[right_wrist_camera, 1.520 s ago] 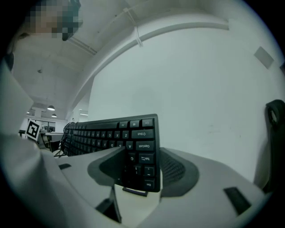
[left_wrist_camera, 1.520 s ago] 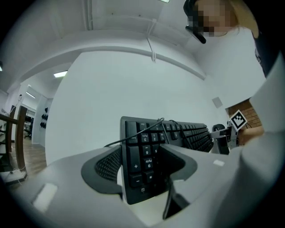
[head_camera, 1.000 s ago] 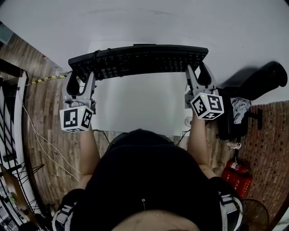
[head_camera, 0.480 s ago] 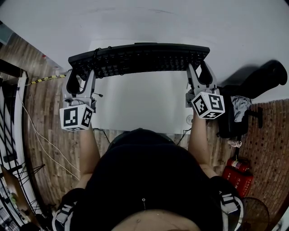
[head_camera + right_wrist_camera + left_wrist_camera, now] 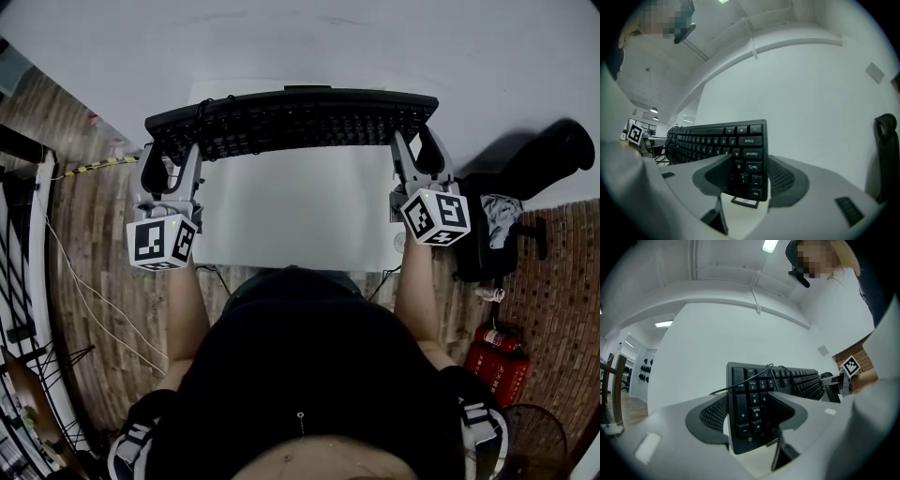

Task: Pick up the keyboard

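Observation:
A black keyboard with a cable coiled on its left part hangs above the white table, held at both ends. My left gripper is shut on the keyboard's left end, the number-pad end, which sits between its two dark pads. My right gripper is shut on the right end, where the shift and tab keys show between its pads. Both grippers point away from me, about level. In the left gripper view the keyboard runs off to the right, as far as the other gripper's marker cube.
A plain white wall rises right behind the table. A black bag or chair and a red fire extinguisher stand on the wooden floor at the right. Loose cables and a metal rack lie at the left.

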Motion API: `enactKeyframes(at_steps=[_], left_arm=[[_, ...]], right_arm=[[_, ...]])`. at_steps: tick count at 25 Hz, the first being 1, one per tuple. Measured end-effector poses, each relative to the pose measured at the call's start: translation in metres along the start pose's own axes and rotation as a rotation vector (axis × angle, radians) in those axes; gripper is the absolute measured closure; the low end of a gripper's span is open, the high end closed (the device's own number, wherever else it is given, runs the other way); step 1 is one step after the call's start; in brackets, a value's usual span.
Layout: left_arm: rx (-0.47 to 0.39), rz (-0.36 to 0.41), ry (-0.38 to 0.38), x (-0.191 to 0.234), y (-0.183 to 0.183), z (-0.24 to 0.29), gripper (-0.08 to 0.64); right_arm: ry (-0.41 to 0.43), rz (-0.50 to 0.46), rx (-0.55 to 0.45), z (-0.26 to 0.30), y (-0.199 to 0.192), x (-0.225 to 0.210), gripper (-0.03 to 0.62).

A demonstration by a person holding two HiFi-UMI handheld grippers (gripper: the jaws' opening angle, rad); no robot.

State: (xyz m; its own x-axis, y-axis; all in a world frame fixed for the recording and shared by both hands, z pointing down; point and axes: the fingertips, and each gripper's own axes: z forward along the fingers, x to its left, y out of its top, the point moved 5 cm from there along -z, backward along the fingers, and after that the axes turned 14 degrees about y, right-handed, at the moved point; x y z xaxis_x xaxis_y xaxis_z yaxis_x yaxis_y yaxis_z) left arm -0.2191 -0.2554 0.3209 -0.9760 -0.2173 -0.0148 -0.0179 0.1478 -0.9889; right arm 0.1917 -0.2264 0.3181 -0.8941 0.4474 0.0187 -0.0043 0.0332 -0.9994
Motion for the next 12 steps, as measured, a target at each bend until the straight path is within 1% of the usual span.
enactKeyframes(at_steps=[6,12], left_arm=[[-0.007,-0.006,-0.016,0.003,-0.011,-0.009,0.284],[-0.005,-0.005,-0.026,0.009,-0.011,-0.013,0.284]], right_arm=[[-0.025,-0.001,0.007,-0.01,-0.01,0.011,0.348],[-0.037,0.004,0.017,-0.011,-0.012,0.021,0.35]])
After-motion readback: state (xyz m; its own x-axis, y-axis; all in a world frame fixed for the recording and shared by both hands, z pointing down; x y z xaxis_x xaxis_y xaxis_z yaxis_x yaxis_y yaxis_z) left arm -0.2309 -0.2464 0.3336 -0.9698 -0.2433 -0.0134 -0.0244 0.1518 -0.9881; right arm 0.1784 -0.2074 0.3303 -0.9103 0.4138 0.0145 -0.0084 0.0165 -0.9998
